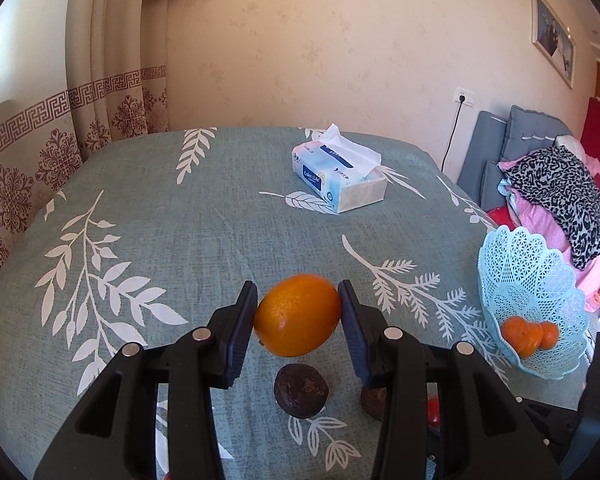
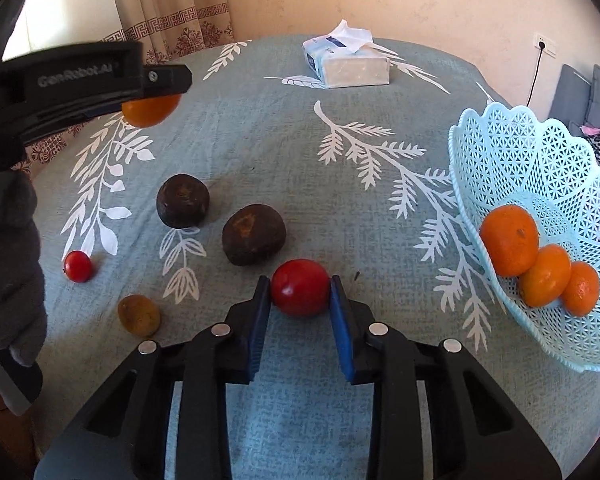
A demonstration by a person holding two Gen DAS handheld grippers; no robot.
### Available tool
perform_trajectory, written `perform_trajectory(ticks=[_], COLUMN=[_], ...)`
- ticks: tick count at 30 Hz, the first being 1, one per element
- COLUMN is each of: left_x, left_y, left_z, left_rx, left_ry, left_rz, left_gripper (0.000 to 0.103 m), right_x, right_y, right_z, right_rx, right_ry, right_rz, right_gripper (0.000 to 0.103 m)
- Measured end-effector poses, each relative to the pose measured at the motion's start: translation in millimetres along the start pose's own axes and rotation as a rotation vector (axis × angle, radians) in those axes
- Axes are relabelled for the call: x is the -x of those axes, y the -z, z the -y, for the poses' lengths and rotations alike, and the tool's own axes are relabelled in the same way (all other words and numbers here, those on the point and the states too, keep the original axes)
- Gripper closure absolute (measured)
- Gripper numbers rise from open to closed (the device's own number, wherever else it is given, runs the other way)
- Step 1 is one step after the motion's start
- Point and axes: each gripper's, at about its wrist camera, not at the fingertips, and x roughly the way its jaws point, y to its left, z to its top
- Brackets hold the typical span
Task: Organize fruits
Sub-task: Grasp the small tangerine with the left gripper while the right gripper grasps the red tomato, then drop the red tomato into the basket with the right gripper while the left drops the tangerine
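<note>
Here, mid-way through sorting fruit into a pale blue lattice basket (image 2: 539, 152). Left tool (image 1: 298, 312) clamped on a large orange (image 1: 298, 315), blue pads pressing both sides, fruit lifted clear of the teal leaf-print bench (image 1: 180, 216). Seen from the right wrist, same orange (image 2: 152, 110) hanging high, far off to the left of the right tool (image 2: 300, 290). Right tool narrowed around a red round fruit (image 2: 300, 287), pads touching its flanks; looks low to the bench, but cannot tell whether it rests there or is just off the cloth. Basket standing to the right of both tools, tilted open toward them, three oranges (image 2: 539, 260) already pooled in its lower side. Left on the bench ahead of the right tool: two dark brown shrivelled fruits (image 2: 183, 200) (image 2: 254, 235) just ahead and left, a small red fruit (image 2: 77, 266) further left, a small yellow-brown fruit (image 2: 139, 315) near left. Tissue box (image 2: 345, 62) far ahead, unrelated to the job. Judged step: carrying, two fruits gripped at once, neither yet delivered. Next move likely calls for swinging each tool rightward over the basket rim, lowering before easing the pads apart, one at a time to avoid collision. Risk: rolling on the sloped lattice, nudging the light basket.
</note>
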Motion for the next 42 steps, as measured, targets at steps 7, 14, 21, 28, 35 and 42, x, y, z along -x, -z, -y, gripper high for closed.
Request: perform_trajectory(ticks=[7,14,21,28,35,42], left_x=[-3.2,-2.2,-1.7,1.8,2.5,2.6], left_y=[3.4,6.5,10.2,11.5,11.2,8.6], left_z=[4.5,9.9,20.5,33.3,46.9,61.7], left_rx=[-0.01,-0.023,-0.051,-0.083,-0.111,-0.139], left_ry=[0.001,0.006,0.009,0.007,0.009,0.017], left_rz=[-0.011,-0.015,-0.022,-0.02,-0.021,-0.023], left_gripper=[0.061,0.061,0.061,0.061,0.061,0.061], right_x=[29.2,62.5,91.7,102.8,95.5,93.1], right_y=[2.1,2.5,10.2,20.3,26.9,28.2], right_z=[0.4,18.2,59.6,105.2,133.7,142.4], right_rx=[-0.009,-0.06,-0.151,-0.25,-0.307,-0.326], right_ry=[-0.018,0.011,0.088,0.164,0.193,0.185], right_rz=[0.06,0.137,0.195,0.215,0.203,0.211], right_gripper=[0.073,0.073,0.073,0.073,0.073,0.072])
